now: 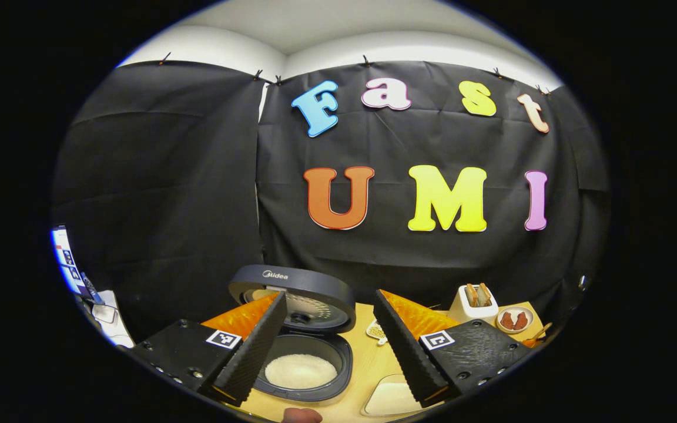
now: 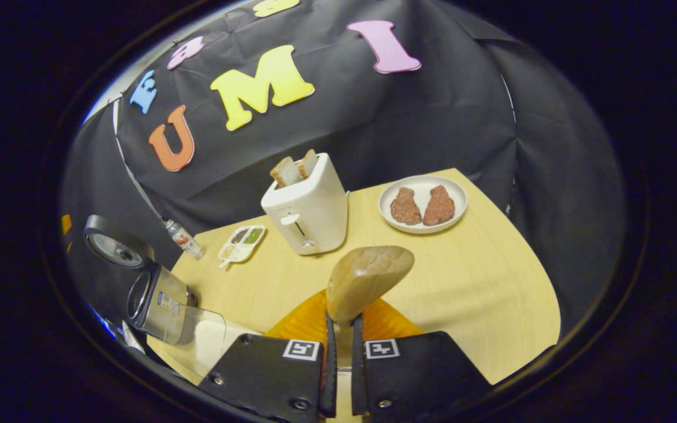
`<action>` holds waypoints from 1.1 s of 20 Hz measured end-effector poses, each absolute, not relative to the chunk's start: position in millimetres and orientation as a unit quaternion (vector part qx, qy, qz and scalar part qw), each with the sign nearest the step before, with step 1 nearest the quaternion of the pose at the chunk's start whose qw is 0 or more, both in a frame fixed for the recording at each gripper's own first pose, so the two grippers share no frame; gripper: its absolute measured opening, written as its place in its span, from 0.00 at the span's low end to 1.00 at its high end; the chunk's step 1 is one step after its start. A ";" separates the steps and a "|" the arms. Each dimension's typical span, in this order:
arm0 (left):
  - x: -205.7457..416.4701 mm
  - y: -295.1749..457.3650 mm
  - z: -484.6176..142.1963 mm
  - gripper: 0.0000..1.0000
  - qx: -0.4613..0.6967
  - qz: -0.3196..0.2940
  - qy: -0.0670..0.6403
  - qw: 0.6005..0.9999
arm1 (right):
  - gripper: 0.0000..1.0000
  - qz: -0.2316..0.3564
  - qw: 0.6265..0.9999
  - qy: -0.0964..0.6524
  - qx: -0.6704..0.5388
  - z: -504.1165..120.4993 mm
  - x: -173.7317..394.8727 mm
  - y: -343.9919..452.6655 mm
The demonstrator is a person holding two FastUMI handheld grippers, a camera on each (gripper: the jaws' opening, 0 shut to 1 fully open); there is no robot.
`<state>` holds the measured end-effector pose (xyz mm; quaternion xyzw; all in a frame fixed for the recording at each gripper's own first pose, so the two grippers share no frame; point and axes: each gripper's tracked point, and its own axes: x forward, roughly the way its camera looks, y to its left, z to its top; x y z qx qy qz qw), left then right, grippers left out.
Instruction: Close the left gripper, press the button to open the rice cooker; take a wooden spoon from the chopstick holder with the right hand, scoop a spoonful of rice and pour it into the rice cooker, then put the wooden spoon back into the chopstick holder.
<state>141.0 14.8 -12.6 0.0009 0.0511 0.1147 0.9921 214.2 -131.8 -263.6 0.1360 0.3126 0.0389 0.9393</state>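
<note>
Pale wooden tabletop (image 2: 479, 282) fills my lower frames. Low in the left gripper view, my left gripper (image 1: 329, 335) has its fingers spread wide over the rice cooker (image 1: 303, 358), whose raised lid reads "Midea". My right gripper (image 2: 338, 323) is clamped on the wooden spoon (image 2: 368, 279), long axis running away from the camera, bowl toward the toaster (image 2: 309, 205).

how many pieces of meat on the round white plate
2: reddish-brown meat pieces side by side on the round white plate behind the white toaster, one on its left half, one on its right.
</note>
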 end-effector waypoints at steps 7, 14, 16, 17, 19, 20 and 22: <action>111.9 56.3 -12.6 1.00 0.019 0.074 0.021 0.997 | 0.12 -0.001 0.964 0.249 0.089 -167.0 189.1 -101.6; 82.5 125.2 -16.1 0.93 0.016 0.073 0.014 0.997 | 0.12 0.035 0.972 0.217 0.086 -133.8 164.1 14.8; 72.3 145.0 -18.2 0.93 0.013 0.078 0.016 0.997 | 0.12 0.050 0.968 0.231 0.079 -151.3 158.3 45.0; 66.9 153.7 -19.5 0.93 0.013 0.080 0.018 0.997 | 0.12 0.053 0.966 0.241 0.073 -163.8 156.7 56.2; 57.9 171.2 -22.5 0.94 0.017 0.089 0.021 0.996 | 0.12 0.053 0.962 0.261 0.055 -191.6 152.8 72.3; 54.1 179.3 -25.3 0.94 0.018 0.094 0.023 0.995 | 0.12 0.050 0.961 0.270 0.040 -207.6 151.7 75.9; 46.0 193.5 -31.3 0.94 0.017 0.103 0.031 0.994 | 0.12 0.037 0.958 0.286 0.006 -238.7 152.8 80.4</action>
